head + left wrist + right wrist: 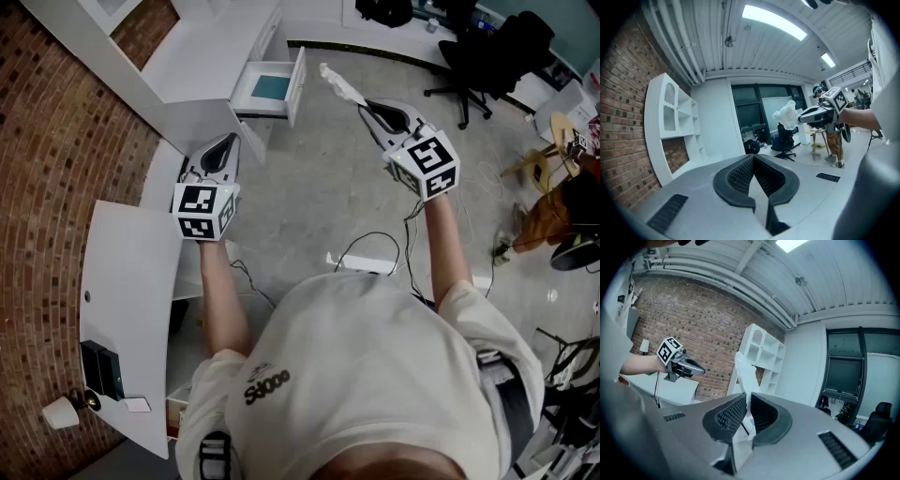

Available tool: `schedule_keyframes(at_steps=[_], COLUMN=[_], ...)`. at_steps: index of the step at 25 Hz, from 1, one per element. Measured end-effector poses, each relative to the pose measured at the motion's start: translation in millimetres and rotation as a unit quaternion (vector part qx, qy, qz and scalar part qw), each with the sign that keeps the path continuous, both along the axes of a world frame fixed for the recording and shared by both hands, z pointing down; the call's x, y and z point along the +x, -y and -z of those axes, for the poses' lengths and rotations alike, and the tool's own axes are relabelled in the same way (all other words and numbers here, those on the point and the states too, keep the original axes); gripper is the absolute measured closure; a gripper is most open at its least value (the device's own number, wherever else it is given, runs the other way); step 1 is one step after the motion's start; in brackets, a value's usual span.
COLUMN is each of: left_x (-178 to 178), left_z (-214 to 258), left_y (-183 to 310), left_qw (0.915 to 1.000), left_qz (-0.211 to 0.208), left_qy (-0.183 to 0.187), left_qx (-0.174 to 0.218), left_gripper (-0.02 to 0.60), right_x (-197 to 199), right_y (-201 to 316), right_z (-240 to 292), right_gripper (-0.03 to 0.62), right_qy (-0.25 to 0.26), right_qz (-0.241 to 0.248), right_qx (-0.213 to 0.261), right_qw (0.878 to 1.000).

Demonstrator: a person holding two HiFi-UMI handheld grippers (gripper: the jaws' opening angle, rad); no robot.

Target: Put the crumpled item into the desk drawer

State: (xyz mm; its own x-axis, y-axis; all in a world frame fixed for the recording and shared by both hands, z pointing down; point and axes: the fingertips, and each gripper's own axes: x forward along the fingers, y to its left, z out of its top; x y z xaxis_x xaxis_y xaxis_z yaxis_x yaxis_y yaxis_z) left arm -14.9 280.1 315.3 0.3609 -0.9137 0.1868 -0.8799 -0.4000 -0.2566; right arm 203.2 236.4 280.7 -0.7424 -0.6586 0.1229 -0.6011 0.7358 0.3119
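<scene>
Both arms are stretched forward at mid-frame. The left claw (226,144) is closed and empty; the right claw (367,107) is clamped on the crumpled item (339,84).

hidden: lower end of crumpled item (743,369), between the jaws of the right gripper (746,394) | cut off: dark object (384,11) by top edge; clutter (561,192) by right edge | too small to tell: dark box (100,368) on desk (122,272), lower left
</scene>
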Motion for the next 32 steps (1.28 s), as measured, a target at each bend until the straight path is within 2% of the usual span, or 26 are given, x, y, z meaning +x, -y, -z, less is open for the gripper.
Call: schedule_keyframes(at_steps=[3,9,17,24,32], left_x=[-11.0,-43.1,-70.9,-89.4,-106.9], left_z=[2.4,-4.5,-11.8,-17.4,-19.1], left_y=[-5.7,-10.7,-11.1,-0.7,30.2], left_qw=[0.9999,0.9998,0.9994,0.9994,0.9997], left_qz=[-0.002,-0.016,-0.035,-0.035,-0.022], left_qy=[-0.010,0.003,-0.001,-0.006,-0.007], left_qx=[-0.004,-0.012,-0.002,-0.002,-0.007], left_gripper=[0.563,0.563,0.563,0.563,0.563], right_x=[-12.5,-48.8,-72.9,-88.4,-110.1], right_y=[-5.4,-16.1,-31.9,-18.5,20.0], right_z=[0.3,-5.1,-12.4,-12.7,-18.1], right_gripper=[0.566,0.567,0.566,0.566,0.568], right_qy=[-0.004,-0.009,0.014,0.033,0.018], right_qz=[0.000,-0.012,-0.039,-0.044,-0.018], right_qx=[0.003,0.004,-0.015,-0.029,-0.022], right_qw=[1.000,1.000,0.999,0.998,0.999])
